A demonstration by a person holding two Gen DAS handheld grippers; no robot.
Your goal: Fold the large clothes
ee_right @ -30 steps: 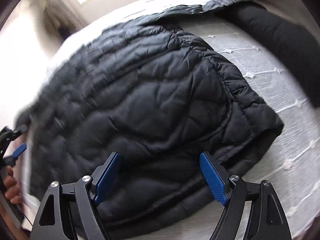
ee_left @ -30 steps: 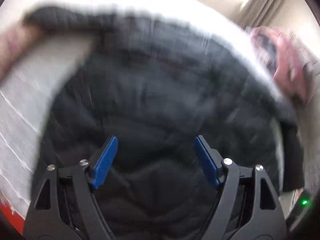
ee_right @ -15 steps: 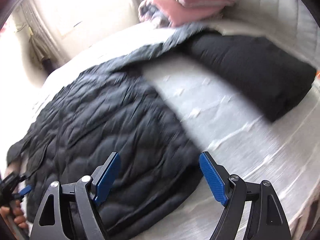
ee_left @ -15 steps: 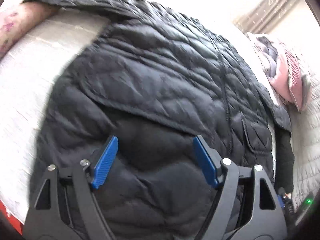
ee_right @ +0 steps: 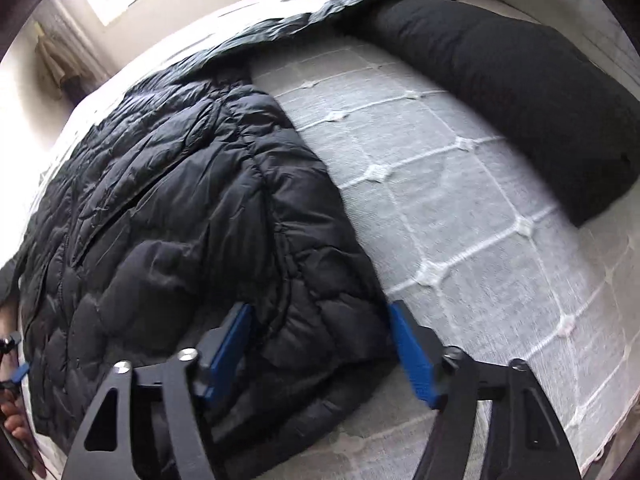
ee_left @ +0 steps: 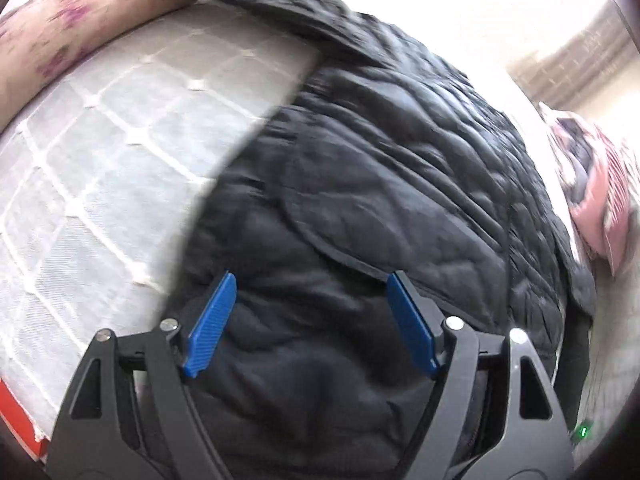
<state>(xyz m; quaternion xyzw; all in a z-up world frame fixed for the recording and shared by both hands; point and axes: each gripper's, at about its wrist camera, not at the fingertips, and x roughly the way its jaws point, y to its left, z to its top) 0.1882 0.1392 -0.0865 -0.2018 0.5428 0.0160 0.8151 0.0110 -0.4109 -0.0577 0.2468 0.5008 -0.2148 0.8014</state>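
Left tongs (ee_left: 310, 320) agape over black quilted jacket (ee_left: 400, 200) spread on white-grid bedspread (ee_left: 100, 180).

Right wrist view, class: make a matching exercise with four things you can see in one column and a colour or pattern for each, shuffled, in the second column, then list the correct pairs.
Things:
1. puffer jacket
2. bedspread
3. bolster cushion
4. tool pads

Descriptions:
A. blue
B. pale grey with a white stitched grid
C. plain matte black, long and rounded
D. shiny black, quilted and wrinkled

Pairs: 1-D, 2-B, 3-C, 4-A
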